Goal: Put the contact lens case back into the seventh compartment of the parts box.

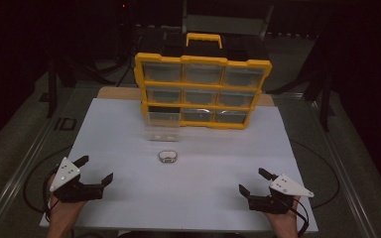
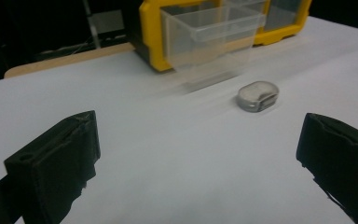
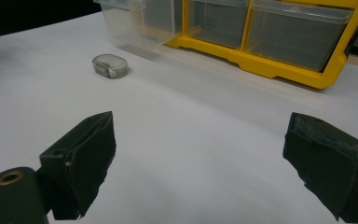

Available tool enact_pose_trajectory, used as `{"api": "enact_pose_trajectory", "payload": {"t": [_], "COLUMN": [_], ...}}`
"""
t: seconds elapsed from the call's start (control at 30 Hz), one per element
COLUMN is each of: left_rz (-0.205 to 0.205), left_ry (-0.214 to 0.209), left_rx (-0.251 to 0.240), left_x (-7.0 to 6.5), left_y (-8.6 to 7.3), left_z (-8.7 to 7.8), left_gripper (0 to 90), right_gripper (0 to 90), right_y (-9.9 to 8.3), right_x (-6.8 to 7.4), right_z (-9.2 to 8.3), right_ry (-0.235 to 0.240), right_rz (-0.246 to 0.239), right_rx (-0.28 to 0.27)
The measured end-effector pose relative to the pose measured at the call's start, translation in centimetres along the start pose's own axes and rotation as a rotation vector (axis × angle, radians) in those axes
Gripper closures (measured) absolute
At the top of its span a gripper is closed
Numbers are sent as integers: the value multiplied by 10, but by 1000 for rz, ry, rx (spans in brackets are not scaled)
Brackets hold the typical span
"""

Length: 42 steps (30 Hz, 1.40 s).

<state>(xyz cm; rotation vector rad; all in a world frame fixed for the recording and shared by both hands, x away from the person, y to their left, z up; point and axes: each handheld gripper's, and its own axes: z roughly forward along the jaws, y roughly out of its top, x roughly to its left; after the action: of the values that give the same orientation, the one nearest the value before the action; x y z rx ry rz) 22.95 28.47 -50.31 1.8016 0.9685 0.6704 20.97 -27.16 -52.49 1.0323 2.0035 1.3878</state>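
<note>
between both wide-open, empty grippers (image 1: 96,170) (image 1: 254,181) — metal case (image 1: 168,156); long axis left-right

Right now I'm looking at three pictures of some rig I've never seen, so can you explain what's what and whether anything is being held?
A person holds two hand-held grippers over a white table. The high view looks down from above: left gripper, right gripper, both open and empty. The other two pictures come from cameras riding on each gripper, looking along its black jaws. On the table stands a yellow drawer organizer with its bottom-left clear drawer pulled out. In front of it lies a small silver metal case, untouched.
</note>
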Motion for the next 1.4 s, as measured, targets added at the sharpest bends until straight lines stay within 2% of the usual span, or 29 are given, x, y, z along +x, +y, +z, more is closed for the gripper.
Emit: {"api": "enact_pose_trajectory", "payload": {"t": [0.5, 0.9, 1.07, 1.4], "left_rz": [14, 31, 33, 64], "left_ry": [6, 2, -8, -21], "left_rx": [-7, 12, 14, 19], "left_x": [0, -5, -5, -9], "left_y": [0, 3, 7, 18], "left_z": [-1, 2, 4, 9], "left_gripper": [3, 3, 3, 3], "right_gripper": [91, 91, 91, 91], "right_y": [-1, -1, -1, -2], "right_x": [-2, -1, 0, -2], "right_z": [2, 3, 3, 2], "right_ry": [-8, -10, -8, -16], "right_rz": [-6, -4, -8, 6], "right_rx": [-5, -7, -7, -13]}}
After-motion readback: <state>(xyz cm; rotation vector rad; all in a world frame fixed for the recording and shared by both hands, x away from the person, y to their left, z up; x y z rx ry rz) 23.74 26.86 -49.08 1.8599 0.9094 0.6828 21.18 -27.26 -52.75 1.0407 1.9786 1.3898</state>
